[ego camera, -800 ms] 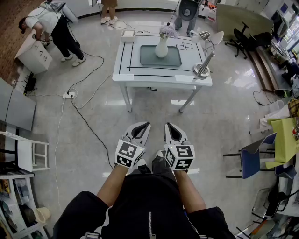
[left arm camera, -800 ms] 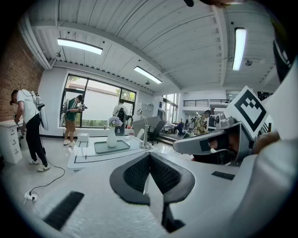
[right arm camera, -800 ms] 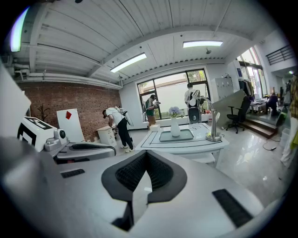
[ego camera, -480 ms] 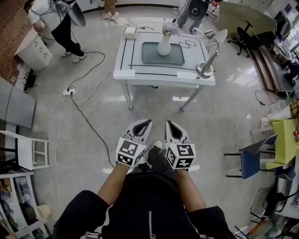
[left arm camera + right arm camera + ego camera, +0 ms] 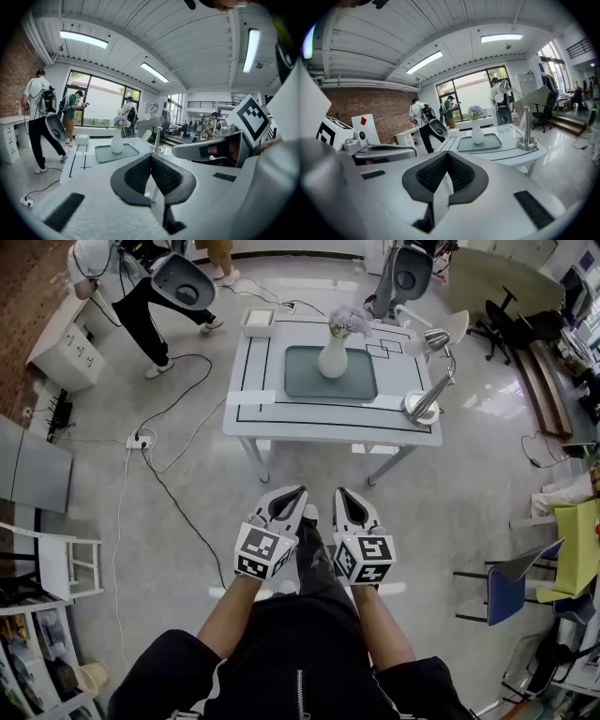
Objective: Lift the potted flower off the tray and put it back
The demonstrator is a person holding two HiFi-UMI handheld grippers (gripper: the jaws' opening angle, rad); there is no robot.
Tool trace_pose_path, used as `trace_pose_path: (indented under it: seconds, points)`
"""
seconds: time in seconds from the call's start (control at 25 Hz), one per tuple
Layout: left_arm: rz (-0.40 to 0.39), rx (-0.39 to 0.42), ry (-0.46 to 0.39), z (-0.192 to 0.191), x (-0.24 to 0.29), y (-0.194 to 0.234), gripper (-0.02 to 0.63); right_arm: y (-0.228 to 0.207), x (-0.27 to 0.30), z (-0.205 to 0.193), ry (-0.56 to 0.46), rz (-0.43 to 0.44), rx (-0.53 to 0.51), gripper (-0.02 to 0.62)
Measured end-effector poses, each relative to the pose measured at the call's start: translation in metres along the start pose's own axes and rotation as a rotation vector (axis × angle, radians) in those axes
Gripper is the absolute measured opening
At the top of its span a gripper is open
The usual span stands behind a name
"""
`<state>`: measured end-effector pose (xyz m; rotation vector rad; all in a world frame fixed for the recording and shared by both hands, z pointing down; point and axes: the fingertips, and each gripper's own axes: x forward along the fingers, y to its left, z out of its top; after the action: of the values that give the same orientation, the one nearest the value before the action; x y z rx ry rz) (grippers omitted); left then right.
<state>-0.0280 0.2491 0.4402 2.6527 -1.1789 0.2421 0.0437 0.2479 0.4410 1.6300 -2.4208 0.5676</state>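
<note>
On the tray point(image 5: 361, 381) at mid-desk point(image 5: 253, 409): potted flower point(image 5: 334, 351), upright, untouched; left tongs point(image 5: 296, 491) and right tongs point(image 5: 340, 493), closed, empty, well short of desk, presumably carried idle pending approach.

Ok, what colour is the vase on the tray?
White; the vase shows best in the right gripper view.

Your left claw point(image 5: 291, 498) and right claw point(image 5: 347, 501) sit side by side before your waist, angled slightly downward. Both have their jaws pressed together, gripping nothing.
</note>
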Motion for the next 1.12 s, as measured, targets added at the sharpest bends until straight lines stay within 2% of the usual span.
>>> trace_pose_path:
  seconds: [0.28, 0.48, 0.72, 0.92, 1.04, 1.08, 1.12]
  points:
    - [0.033, -0.001, 0.016, 0.047, 0.099, 0.074, 0.006, -0.060, 0.102, 0.065, -0.016, 0.006, -0.018, 0.008]
    - [0.037, -0.012, 0.033, 0.070, 0.163, 0.110, 0.006, -0.100, 0.167, 0.099, -0.001, 0.011, -0.038, 0.008]
    - [0.059, -0.036, 0.063, 0.069, 0.213, 0.145, 0.006, -0.133, 0.227, 0.118, 0.005, 0.030, -0.075, 0.008]
    - [0.068, -0.055, 0.068, 0.068, 0.239, 0.176, 0.006, -0.151, 0.267, 0.126, -0.022, 0.004, -0.080, 0.008]
    - [0.064, -0.059, 0.064, 0.068, 0.252, 0.191, 0.006, -0.155, 0.291, 0.129, -0.032, 0.018, -0.084, 0.009]
    - [0.063, -0.060, 0.063, 0.067, 0.256, 0.195, 0.006, -0.156, 0.298, 0.129, -0.031, 0.023, -0.087, 0.022]
    - [0.062, -0.061, 0.063, 0.066, 0.259, 0.199, 0.006, -0.159, 0.306, 0.128, -0.031, 0.024, -0.091, 0.060]
